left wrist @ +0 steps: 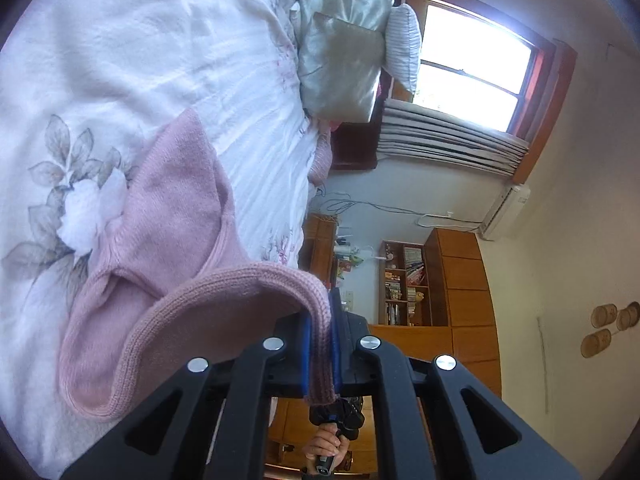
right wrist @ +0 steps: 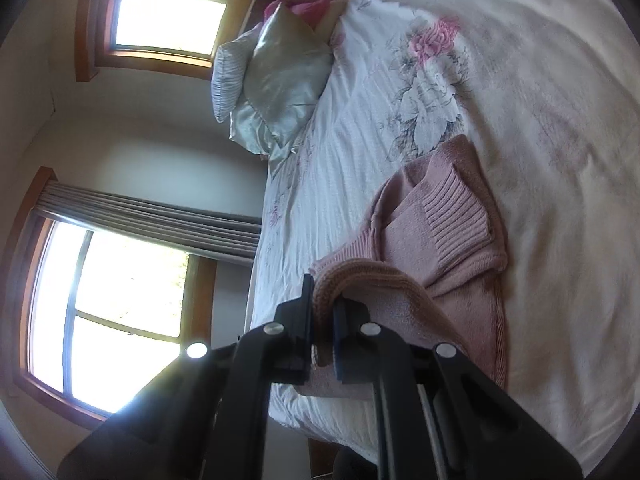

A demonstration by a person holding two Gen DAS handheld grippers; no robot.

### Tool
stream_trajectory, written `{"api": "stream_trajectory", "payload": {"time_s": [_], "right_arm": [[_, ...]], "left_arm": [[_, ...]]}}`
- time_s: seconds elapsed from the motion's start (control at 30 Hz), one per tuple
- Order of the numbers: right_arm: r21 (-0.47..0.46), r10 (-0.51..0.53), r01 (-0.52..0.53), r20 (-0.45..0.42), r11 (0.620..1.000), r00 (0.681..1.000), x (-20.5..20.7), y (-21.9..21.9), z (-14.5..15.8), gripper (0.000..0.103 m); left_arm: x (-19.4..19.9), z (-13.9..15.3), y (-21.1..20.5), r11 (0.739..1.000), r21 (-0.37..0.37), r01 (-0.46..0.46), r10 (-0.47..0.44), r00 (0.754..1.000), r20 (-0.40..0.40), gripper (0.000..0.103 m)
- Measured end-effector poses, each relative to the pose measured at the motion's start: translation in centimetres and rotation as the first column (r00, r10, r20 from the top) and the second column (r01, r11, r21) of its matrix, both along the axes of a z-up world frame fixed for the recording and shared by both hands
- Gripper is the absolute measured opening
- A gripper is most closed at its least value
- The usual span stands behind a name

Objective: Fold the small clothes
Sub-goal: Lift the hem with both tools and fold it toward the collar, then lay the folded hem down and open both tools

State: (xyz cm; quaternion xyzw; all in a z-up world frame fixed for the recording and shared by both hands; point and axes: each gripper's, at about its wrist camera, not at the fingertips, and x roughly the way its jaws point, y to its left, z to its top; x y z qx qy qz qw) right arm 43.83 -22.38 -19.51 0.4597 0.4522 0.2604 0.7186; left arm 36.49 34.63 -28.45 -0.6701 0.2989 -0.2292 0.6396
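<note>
Item: pink knit sweater (left wrist: pixel 176 216), on the bed (left wrist: pixel 120 60), hem lifted at six o'clock. My left gripper (left wrist: pixel 320 344) and right gripper (right wrist: pixel 322 320) each clench its ribbed edge (thin bites). Risk: uneven pulling slips knit free, skewing the fold.

Daylight floods through my blown-out windows (right wrist: pixel 120 312); glare flares on a gripper bolt (right wrist: pixel 197 350). Fisheye bending darkens my corners, and the bedspread (right wrist: pixel 560 160) softens toward the edges.
</note>
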Motion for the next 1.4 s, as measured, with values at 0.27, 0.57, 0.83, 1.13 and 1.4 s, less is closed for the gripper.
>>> {"api": "stream_trajectory", "payload": {"time_s": [0.27, 0.57, 0.83, 1.13, 1.4], "right_arm": [[-0.111, -0.007, -0.007, -0.125, 0.994, 0.992, 7.3, 1.3, -5.9, 0.052], [-0.258, 0.086, -0.085, -0.007, 0.962, 0.996, 8.0, 0.7, -3.7, 0.052], [-0.606, 0.342, -0.250, 0.038, 0.755, 0.939, 6.4, 4.9, -3.8, 0.052], [-0.826, 0.478, -0.207, 0.086, 0.525, 0.874, 3.8, 9.0, -4.6, 0.053], [-0.886, 0.523, -0.169, 0.094, 0.433, 0.847, 6.9, 12.5, -4.7, 0.051]], "left_arm": [[5.6, -4.6, 1.2, 0.998, 0.061, -0.024, 0.033, 0.989, -0.143, 0.021], [6.5, 1.2, 1.7, 0.857, 0.512, 0.065, -0.043, 0.998, -0.055, 0.052], [4.3, 5.9, -5.1, 0.022, 0.985, 0.172, -0.393, 0.907, -0.150, 0.057], [2.2, 2.9, -15.0, -0.555, 0.832, -0.022, -0.590, 0.715, -0.375, 0.059], [8.8, 2.7, -14.3, -0.259, 0.953, 0.158, -0.551, 0.786, -0.280, 0.060]]}}
